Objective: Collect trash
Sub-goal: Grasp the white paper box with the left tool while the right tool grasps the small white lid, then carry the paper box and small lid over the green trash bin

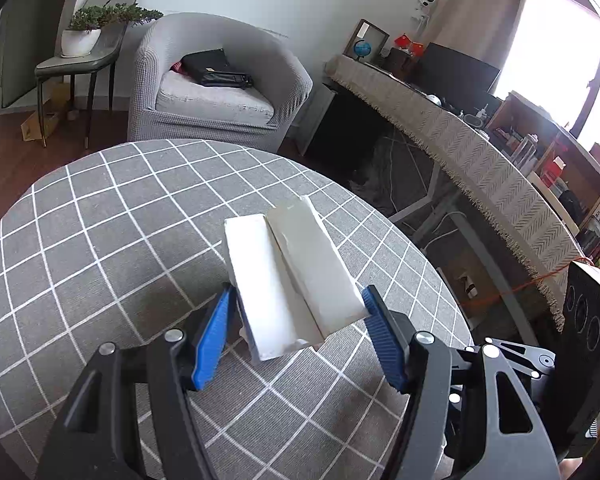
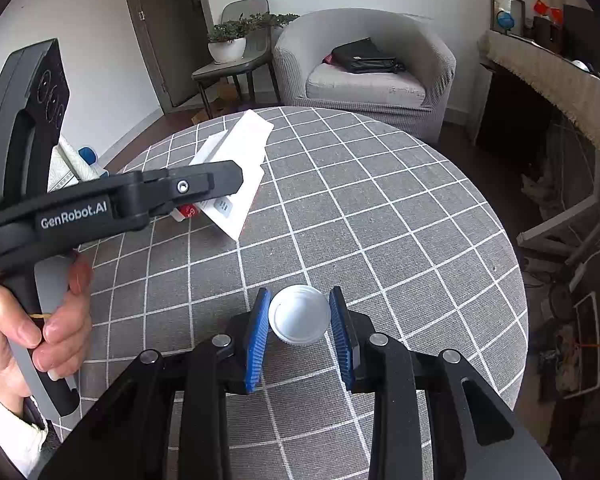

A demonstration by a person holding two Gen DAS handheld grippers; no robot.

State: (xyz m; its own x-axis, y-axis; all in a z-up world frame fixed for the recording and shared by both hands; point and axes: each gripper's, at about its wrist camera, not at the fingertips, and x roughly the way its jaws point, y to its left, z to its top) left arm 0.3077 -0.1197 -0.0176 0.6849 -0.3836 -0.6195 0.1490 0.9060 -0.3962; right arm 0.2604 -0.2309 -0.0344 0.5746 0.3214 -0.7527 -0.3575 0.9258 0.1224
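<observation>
The round counter (image 2: 380,208) is bare except for the trash in hand, so nothing blocks either claw; the armchair (image 1: 216,92) stands well beyond its far edge. The left claw (image 1: 296,320), half open, clamps a flattened white carton (image 1: 292,272) clear of the cloth. Held only at its near end, the carton could tilt and slide out. The right claw (image 2: 300,320), closed down tight, pinches a white bottle cap (image 2: 299,314) near the counter's near edge; being round and smooth, it might squirt free.
</observation>
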